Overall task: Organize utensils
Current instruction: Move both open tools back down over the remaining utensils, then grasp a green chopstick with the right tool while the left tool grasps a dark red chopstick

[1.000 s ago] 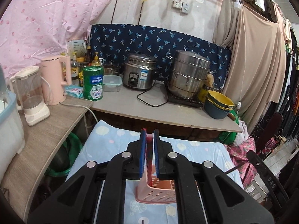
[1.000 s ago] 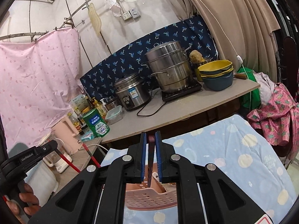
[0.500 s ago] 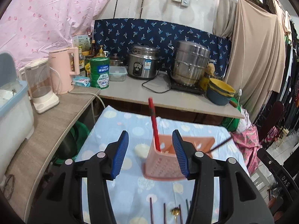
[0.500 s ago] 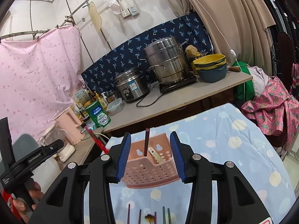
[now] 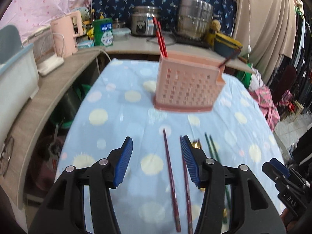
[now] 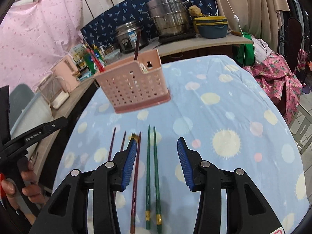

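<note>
We are holding both grippers, left gripper (image 5: 156,159) and right gripper (image 6: 156,162), spread wide and gripping nothing, over chopsticks (image 6: 151,167) lying before the pink utensil basket (image 6: 134,85), which is standing upright.

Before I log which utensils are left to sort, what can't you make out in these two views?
- Gold utensil: right wrist view, mostly behind the right tool; type unclear.
- Same piece in the left wrist view: hidden by the left tool.
- Dark red chopsticks: left view, motion-blurred, near ends cut off.
- Pink holder: inner dividers and the pale item inside too small.
</note>
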Demonstrator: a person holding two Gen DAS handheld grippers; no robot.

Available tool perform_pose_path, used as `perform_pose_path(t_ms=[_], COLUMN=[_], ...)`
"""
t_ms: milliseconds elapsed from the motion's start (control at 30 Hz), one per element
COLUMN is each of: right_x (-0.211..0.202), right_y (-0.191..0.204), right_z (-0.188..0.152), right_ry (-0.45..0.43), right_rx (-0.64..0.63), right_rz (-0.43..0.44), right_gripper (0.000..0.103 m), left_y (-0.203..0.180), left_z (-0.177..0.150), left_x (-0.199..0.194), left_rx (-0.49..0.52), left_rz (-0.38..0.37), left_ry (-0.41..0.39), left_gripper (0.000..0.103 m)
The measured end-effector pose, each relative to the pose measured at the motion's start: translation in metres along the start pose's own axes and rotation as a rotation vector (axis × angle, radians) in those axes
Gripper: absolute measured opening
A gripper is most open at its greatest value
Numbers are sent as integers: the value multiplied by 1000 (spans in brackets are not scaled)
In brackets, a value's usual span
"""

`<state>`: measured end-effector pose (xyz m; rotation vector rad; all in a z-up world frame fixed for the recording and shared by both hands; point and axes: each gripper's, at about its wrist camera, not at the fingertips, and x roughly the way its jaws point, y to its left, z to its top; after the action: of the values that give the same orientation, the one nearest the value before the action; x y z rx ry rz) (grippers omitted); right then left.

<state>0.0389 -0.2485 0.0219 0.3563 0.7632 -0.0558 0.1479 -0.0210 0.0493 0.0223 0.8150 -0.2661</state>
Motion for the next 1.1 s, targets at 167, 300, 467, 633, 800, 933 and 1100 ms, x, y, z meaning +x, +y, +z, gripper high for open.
perform_pose_path(t_ms=[167,300,467,633,800,933,1100], right_x=[7,10,16,23,26,28,30], right_y=[-2,-6,-3,3,2,1,5], right_z=[-42,-59,-73,-83,-88,-91,-93], right_ry=[82,124,161,188,202,212,216], right_rx=[-36,-30,-43,-66,-66,-66,-97], right_rz=[-36,-42,-43,-42,-46,-47,-57], right_gripper=[43,43,43,39,28,23,16], left_y=[-1,2,4,3,-1,-6,-11], left_z=[-41,-66,-87,-99,-107,-111,-114], left_x=[11,14,16,17,16,18,20], left_rx=[26,21,12,10,12,26,36], left_rz=[12,11,10,13,6,-2,-12], left_ry=[84,133,179,198,205,214,220], left_gripper=[49,49,49,49,49,50,50])
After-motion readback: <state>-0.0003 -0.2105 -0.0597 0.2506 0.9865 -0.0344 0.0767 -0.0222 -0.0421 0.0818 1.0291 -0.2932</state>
